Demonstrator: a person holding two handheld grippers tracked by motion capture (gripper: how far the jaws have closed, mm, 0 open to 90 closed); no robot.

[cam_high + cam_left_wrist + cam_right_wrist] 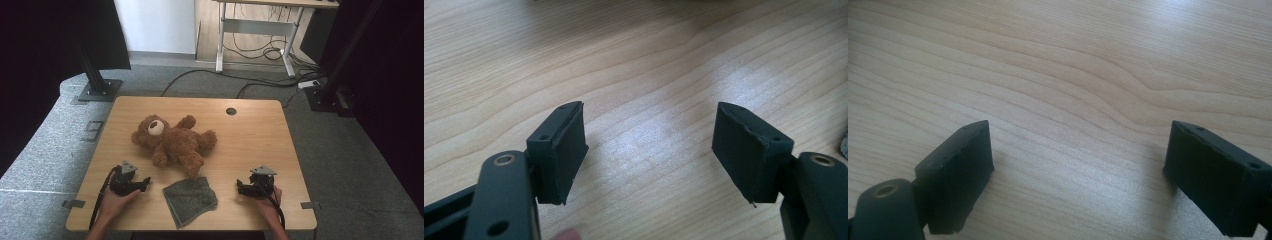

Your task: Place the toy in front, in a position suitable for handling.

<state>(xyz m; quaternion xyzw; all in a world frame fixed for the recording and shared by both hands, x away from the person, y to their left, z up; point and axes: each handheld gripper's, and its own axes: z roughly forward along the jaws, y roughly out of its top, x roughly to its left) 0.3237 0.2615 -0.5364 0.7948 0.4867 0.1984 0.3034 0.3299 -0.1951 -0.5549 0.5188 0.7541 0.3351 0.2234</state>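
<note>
A brown teddy bear (pixel 173 141) lies on its back in the middle of the wooden table (pixel 250 135), head toward the left. In front of it, near the table's front edge, rests a folded grey cloth (pixel 190 199). My left gripper (pixel 144 183) sits low on the table left of the cloth, held by a hand, jaws pointing right. Over bare wood its jaws (pixel 650 150) stand wide apart with nothing between them. To the right of the cloth, my right gripper (pixel 240 187) points left and its jaws (pixel 1078 175) are open over bare wood.
A round cable hole (pixel 230 111) sits near the table's far edge. Beyond the table are a dark stand base (pixel 99 90) at the left, floor cables (pixel 260 80) and a white desk frame (pixel 255 30).
</note>
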